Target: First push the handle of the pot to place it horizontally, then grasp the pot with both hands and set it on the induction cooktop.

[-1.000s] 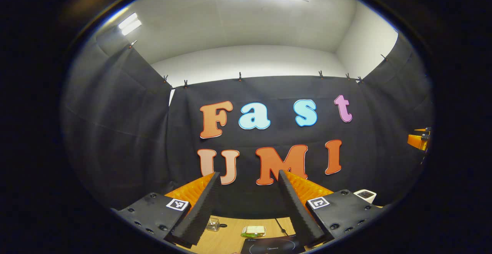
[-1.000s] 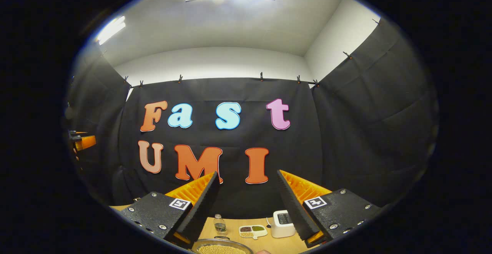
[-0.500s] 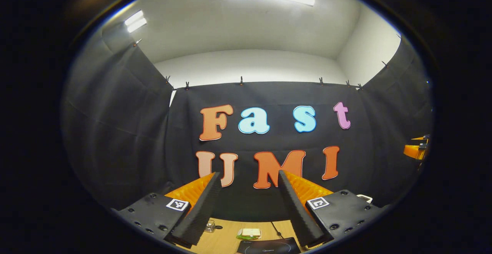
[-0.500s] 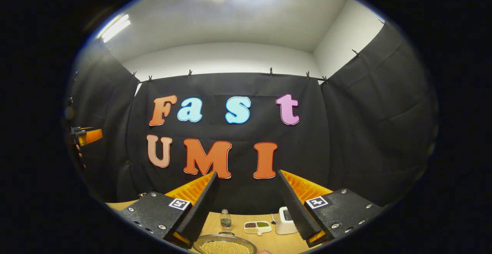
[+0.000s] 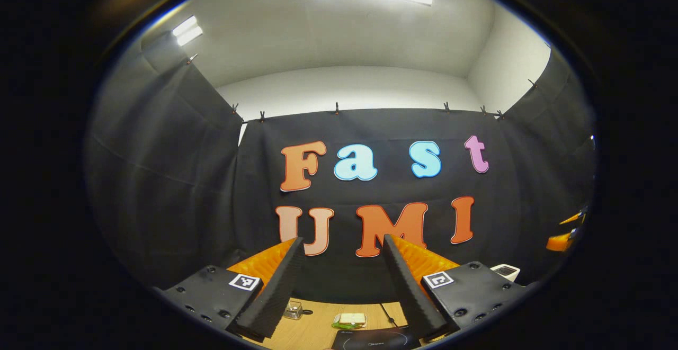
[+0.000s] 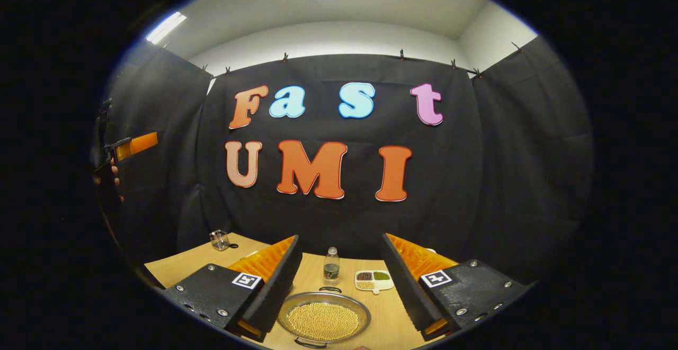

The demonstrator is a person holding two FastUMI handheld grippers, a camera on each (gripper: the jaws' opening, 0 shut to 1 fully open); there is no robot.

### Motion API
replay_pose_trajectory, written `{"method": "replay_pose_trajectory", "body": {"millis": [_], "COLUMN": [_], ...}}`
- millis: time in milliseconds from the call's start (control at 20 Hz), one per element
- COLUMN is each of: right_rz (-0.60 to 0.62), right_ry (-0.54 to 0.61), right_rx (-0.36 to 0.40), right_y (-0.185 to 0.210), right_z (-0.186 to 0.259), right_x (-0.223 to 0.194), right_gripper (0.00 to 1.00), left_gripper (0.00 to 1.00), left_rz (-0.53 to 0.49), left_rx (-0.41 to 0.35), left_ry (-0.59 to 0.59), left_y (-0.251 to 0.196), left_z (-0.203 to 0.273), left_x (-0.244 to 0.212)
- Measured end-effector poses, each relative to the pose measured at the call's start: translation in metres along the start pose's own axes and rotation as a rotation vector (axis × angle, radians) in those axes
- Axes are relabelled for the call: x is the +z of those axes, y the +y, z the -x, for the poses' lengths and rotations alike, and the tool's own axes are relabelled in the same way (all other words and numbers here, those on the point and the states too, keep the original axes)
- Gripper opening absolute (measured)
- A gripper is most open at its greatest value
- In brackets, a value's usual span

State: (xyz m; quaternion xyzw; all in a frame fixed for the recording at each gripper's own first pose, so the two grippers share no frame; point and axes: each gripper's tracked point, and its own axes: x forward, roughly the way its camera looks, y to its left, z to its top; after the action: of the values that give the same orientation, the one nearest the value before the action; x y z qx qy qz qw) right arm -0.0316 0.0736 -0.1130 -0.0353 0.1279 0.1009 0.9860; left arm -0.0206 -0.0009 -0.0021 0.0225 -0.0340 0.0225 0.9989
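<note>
Both grippers up, jaws wide, nothing held — we're in approach.

Right gripper [image 6: 341, 265] is pitched down at the pot [image 6: 323, 320] so we can line up on it: the pot sits on the wooden table [image 6: 180, 265] below and between its spread fingers, full of yellow grains, handles [image 6: 329, 289] at its far and near rim, so the push comes first. Left gripper [image 5: 343, 270] looks mostly at the wall; the induction cooktop [image 5: 373, 341] lies on the table just under it, staged as the drop target. Bottle [image 6: 331, 266] and divided dish [image 6: 374, 280] stand behind the pot — we keep the push clear of those.
</note>
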Motion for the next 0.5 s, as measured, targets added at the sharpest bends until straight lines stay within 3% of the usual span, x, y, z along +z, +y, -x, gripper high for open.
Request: {"method": "replay_pose_trajectory", "body": {"millis": [50, 200, 250, 350, 450, 500], "right_rz": [0.006, 0.042, 0.044, 0.036, 0.029, 0.014], "right_ry": [0.016, 0.120, 0.157, 0.219, 0.313, 0.364], "right_rx": [0.010, 0.027, 0.045, 0.100, 0.147, 0.168], "right_y": [0.004, 0.009, 0.015, 0.028, 0.038, 0.043], "right_z": [-0.003, -0.012, -0.013, -0.016, -0.018, -0.016], "right_x": [-0.009, -0.054, -0.069, -0.093, -0.129, -0.147], "right_gripper": [0.93, 0.91, 0.89, 0.82, 0.69, 0.57], "left_gripper": [0.93, 0.99, 0.96, 0.99, 0.99, 0.99], "left_rz": [-0.002, -0.008, -0.010, -0.027, -0.038, -0.038], "left_rx": [0.004, 0.012, 0.018, 0.042, 0.053, 0.058], "left_ry": [0.003, 0.013, 0.016, 0.018, 0.039, 0.050], "left_y": [0.001, 0.002, 0.004, 0.011, 0.016, 0.018], "left_z": [0.000, -0.002, -0.004, -0.003, -0.005, -0.004], "left_x": [-0.002, -0.007, -0.010, -0.016, -0.026, -0.031]}}
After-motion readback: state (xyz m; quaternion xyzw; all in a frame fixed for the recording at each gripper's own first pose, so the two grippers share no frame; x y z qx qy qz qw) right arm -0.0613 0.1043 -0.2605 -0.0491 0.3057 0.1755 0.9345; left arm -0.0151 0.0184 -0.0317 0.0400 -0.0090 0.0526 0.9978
